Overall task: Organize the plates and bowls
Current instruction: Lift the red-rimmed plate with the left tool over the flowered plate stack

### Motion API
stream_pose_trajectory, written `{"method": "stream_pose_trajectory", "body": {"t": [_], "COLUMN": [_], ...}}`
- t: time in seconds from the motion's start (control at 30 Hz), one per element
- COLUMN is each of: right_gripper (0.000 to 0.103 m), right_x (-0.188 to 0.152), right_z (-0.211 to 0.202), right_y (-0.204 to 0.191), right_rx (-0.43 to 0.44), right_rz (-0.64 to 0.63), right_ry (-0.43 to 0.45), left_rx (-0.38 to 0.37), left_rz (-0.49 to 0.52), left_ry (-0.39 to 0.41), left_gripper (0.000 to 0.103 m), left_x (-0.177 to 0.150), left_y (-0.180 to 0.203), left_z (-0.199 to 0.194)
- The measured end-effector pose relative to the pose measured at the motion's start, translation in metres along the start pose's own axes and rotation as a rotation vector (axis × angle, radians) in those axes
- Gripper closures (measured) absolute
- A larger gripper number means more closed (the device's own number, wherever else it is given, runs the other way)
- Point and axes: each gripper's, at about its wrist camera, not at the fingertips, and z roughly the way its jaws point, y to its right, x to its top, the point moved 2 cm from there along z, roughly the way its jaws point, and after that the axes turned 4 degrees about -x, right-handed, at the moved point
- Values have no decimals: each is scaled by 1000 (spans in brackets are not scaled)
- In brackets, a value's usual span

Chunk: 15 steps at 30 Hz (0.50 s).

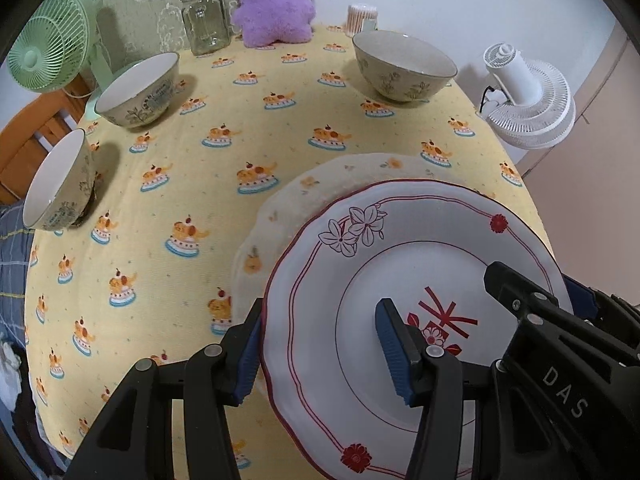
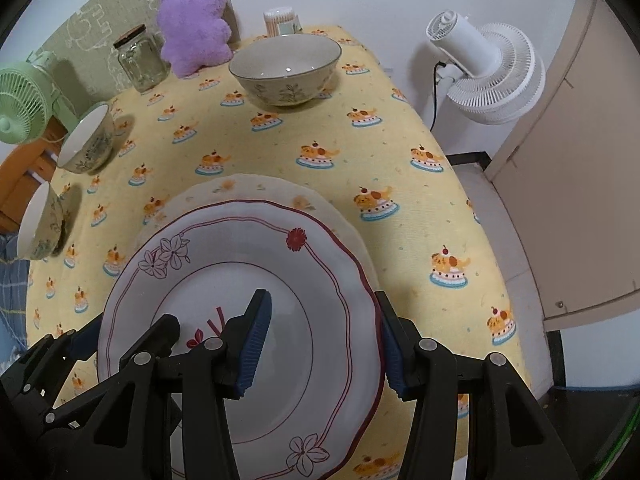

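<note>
A white plate with a red rim [image 1: 400, 256] [image 2: 248, 248] lies over a pale floral plate [image 1: 340, 176] [image 2: 248, 188] on the yellow tablecloth. My left gripper [image 1: 320, 352] straddles the red-rimmed plate's left edge, one finger over it and one outside; jaws apart. My right gripper [image 2: 324, 344] straddles its right edge the same way. I cannot tell whether the plate rests on the lower one. Three bowls stand on the table: far right [image 1: 404, 66] [image 2: 286, 70], far left [image 1: 138, 88] [image 2: 86, 142], near left [image 1: 58, 182] [image 2: 38, 224].
At the table's back stand a glass jar [image 1: 204, 20] [image 2: 142, 62], a purple plush [image 1: 274, 2] [image 2: 192, 20] and a cotton-swab box [image 1: 362, 18]. A green fan [image 1: 50, 42] is at the left, a white fan [image 2: 484, 70] off the right edge.
</note>
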Motion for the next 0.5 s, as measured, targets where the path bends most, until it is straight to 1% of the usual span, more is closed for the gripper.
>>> {"method": "stream_pose_trajectory", "body": {"t": [0.27,0.37,0.5], "right_gripper": [48,48,48], "right_x": [7,9,12], "right_z": [17,19,22], "right_y": [13,12,12], "right_rx": [30,44,59], "right_rz": [-37,-59,-76], "right_ry": [-27,-21,-21], "left_rx": [37,56,87], "left_rz": [-39,-59,-57], "left_ry": [-12,6,28], "left_gripper": [48,48,48], "left_x": [1,1,2], "left_y": [13,14,17], "left_z": [15,15,15]}}
